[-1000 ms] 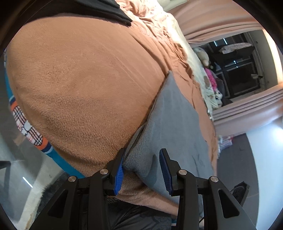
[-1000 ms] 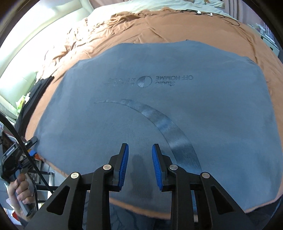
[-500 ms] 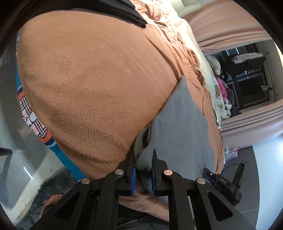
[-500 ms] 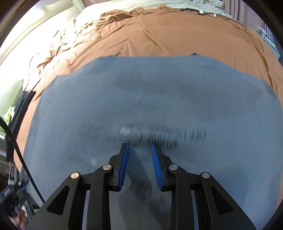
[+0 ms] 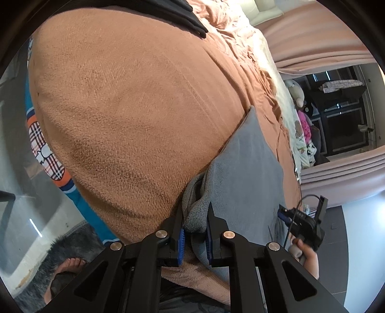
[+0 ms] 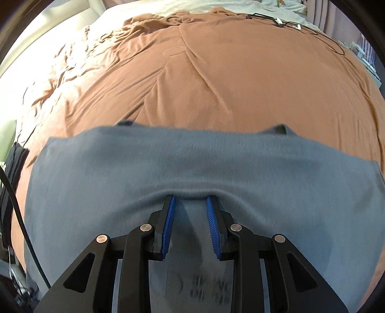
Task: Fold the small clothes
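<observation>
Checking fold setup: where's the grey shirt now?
Grey shirt lies on the brown blanket, low in both views; left gripper pinches its corner.

Left gripper [image 5: 195, 237]: black angular arms, silver screws, ribbed blue pads. Right gripper [image 6: 190, 225]: same build; black cable trailing at its side.

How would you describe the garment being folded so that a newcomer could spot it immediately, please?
Find the bed under the orange-brown blanket. On its near edge lies the grey garment, the only grey cloth there, with dark lettering; the black clothing lies apart.
</observation>
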A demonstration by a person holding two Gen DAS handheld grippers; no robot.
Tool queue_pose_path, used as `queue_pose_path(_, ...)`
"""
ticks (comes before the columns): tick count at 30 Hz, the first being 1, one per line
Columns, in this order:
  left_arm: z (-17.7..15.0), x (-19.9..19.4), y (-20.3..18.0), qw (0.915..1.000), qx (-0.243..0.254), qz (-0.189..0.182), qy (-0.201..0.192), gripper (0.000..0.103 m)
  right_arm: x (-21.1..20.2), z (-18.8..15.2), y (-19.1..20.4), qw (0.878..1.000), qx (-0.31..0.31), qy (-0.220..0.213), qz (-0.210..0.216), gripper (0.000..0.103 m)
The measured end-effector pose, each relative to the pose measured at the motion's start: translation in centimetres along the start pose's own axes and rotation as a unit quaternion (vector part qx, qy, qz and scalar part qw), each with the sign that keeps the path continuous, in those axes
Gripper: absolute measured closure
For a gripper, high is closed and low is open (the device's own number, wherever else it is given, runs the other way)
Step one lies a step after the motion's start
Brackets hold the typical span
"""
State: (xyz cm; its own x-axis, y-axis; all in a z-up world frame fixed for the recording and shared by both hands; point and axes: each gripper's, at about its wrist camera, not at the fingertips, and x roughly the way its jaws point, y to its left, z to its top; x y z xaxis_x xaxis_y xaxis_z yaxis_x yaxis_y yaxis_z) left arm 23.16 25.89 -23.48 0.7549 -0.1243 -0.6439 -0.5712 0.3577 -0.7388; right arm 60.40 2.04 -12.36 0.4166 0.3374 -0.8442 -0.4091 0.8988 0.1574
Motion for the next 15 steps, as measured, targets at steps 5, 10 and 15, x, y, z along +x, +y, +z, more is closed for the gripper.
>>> queue_pose_path(5, -0.2, 0.1, -0.2, 0.9999, 0.008, 0.005, -0.007, 0.089, 1.4, 1.9, 0.3, 1.000, -0.005, -0.003, -0.009, 0.079)
queue_pose_path(10, -0.1, 0.2, -0.4, 0.9999, 0.014, 0.004, -0.005, 0.089, 2.3, 3.0, 0.6, 1.000, -0.012, 0.002, -0.021, 0.078)
queue_pose_path(15, 0.2, 0.2, 0.4, 0.9998, 0.000, -0.018, 0.003, 0.092, 1.2, 3.5, 1.3, 1.000, -0.014, -0.003, -0.023, 0.083)
